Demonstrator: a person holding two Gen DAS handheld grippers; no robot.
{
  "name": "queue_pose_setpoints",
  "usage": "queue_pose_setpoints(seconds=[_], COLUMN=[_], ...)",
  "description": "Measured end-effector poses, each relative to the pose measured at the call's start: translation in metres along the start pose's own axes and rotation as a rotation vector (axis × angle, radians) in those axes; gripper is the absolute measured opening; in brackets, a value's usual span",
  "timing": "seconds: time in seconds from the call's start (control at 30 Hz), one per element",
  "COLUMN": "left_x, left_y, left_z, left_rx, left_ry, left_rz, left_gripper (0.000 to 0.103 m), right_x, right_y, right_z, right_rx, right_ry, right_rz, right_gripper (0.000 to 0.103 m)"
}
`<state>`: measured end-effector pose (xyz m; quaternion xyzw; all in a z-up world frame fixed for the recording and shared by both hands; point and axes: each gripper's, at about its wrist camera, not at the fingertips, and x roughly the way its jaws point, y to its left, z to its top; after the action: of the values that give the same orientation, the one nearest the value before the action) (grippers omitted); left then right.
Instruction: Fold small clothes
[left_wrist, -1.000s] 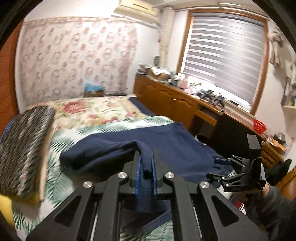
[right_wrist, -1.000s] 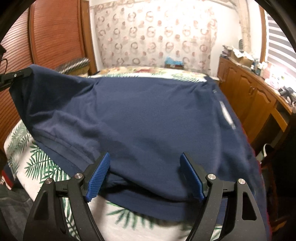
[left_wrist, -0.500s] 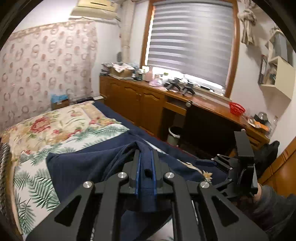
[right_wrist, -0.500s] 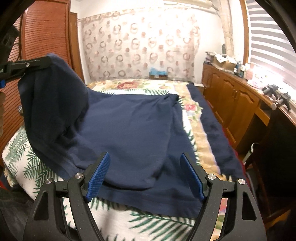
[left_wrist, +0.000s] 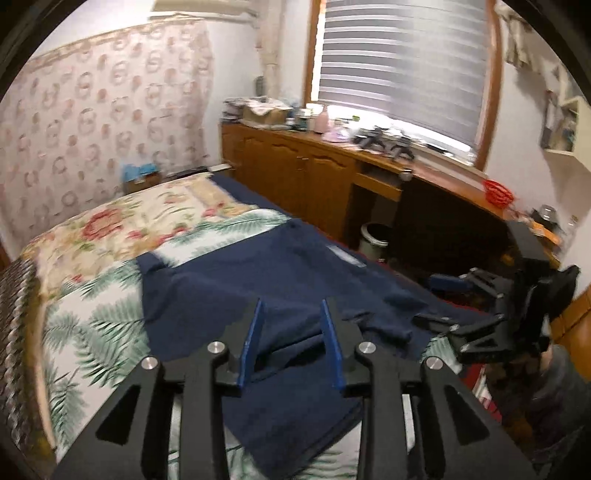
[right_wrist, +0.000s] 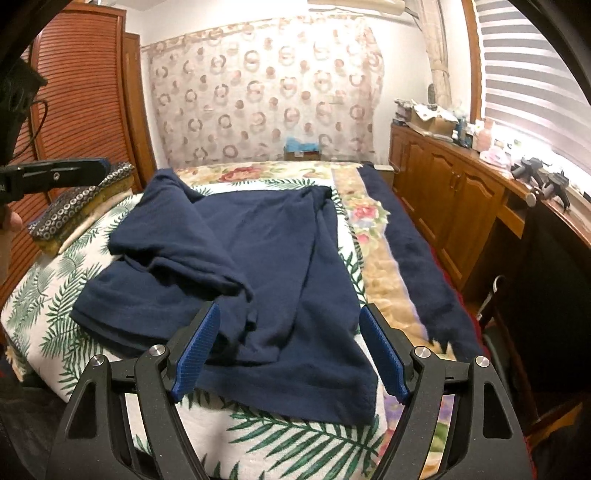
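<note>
**Navy garment lies loose on the bed, both grippers empty**

Nearest the lenses, the left gripper (left_wrist: 291, 343) has its blue-padded jaws parted a moderate way with nothing between them. The right gripper (right_wrist: 290, 354) stands wide, also empty.

The dark navy knit T-shirt (right_wrist: 258, 266) lies on the palm-leaf and floral print bedspread (right_wrist: 303, 439), one side folded over itself in a rumpled heap. Its near hem sits just beyond and below both sets of jaws; whether the pads touch the cloth cannot be told.

Only the left wrist view shows the small pale waste bin (left_wrist: 375, 238) under the long wooden cabinet counter (left_wrist: 295, 173), its contents hidden, and the red wire basket (left_wrist: 498, 192) on the counter, contents too blurred to tell. Only the right wrist view shows the dotted dark cushion (right_wrist: 79, 205) beside the slatted wooden wardrobe door (right_wrist: 79, 110), and an open cardboard box (right_wrist: 432, 120) holding crumpled paper.
</note>
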<state>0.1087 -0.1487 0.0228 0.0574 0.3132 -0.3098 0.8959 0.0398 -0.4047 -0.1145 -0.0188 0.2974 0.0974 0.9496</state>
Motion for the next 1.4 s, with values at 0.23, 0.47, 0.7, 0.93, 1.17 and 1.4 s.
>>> queue_pose_setpoints(seconds=[0.23, 0.47, 0.7, 0.93, 1.17, 1.4], left_x=[-0.024, -0.039, -0.046, -0.047, -0.046, -0.051], left_y=[0.043, 0.085, 0.116, 0.134, 0.142, 0.146], left_z=[-0.043, -0.079, -0.099, -0.114, -0.118, -0.122], left_rx=[-0.093, -0.197, -0.238, -0.266, -0.282, -0.297], left_ry=[0.003, 0.009, 0.024, 0.032, 0.036, 0.024], left_rz=[0.109, 0.177, 0.255, 0.268, 0.268, 0.267], left_gripper=[0.030, 0.030, 0.030, 0.030, 0.030, 0.030], right_x=[0.012, 0.037, 0.056, 0.073, 0.096, 0.122], right_y=[0.024, 0.061, 0.092, 0.122, 0.146, 0.179], right_z=[0.018, 0.037, 0.053, 0.067, 0.078, 0.087], right_rx=[-0.058, -0.132, -0.194, -0.258, -0.293, -0.350], right_ry=[-0.009, 0.004, 0.015, 0.029, 0.046, 0.097], right_rz=[0.032, 0.084, 0.129, 0.166, 0.202, 0.266], right_gripper=[0.080, 0.080, 0.080, 0.080, 0.080, 0.080])
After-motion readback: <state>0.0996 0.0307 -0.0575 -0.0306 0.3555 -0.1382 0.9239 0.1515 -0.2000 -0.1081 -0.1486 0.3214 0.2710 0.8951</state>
